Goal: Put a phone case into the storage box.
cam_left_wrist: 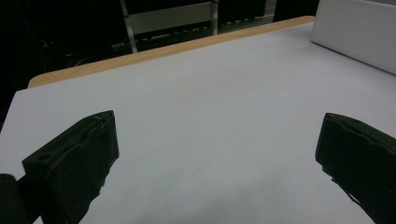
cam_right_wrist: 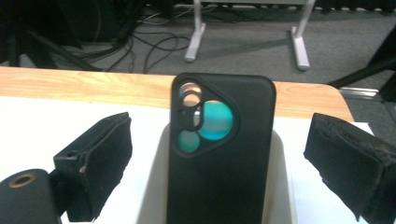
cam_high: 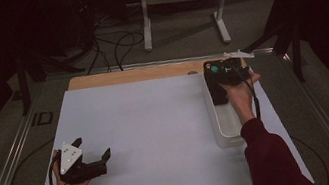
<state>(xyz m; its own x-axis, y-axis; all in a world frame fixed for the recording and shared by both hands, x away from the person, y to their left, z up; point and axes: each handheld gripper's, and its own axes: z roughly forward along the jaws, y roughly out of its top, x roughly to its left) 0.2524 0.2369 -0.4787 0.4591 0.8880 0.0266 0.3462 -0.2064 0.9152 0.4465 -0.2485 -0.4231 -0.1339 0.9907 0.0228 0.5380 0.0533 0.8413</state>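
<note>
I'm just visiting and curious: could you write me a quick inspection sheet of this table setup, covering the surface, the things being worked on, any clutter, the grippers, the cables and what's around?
Surface: a white sheet covers the table; a wooden strip shows at the far edge.
Job's things: a black phone, back side up with its camera lenses showing, lies in a shallow white tray at the table's right side.
Clutter: nothing seen.
Grippers: the left gripper rests open over the bare sheet; the right gripper has its jaws wide open either side of the phone, not pressing on it.
Cables: a cable trails from each gripper; more cables lie on the floor beyond the table.
Surroundings: dark room, grey floor, a white metal stand behind the table.
</note>
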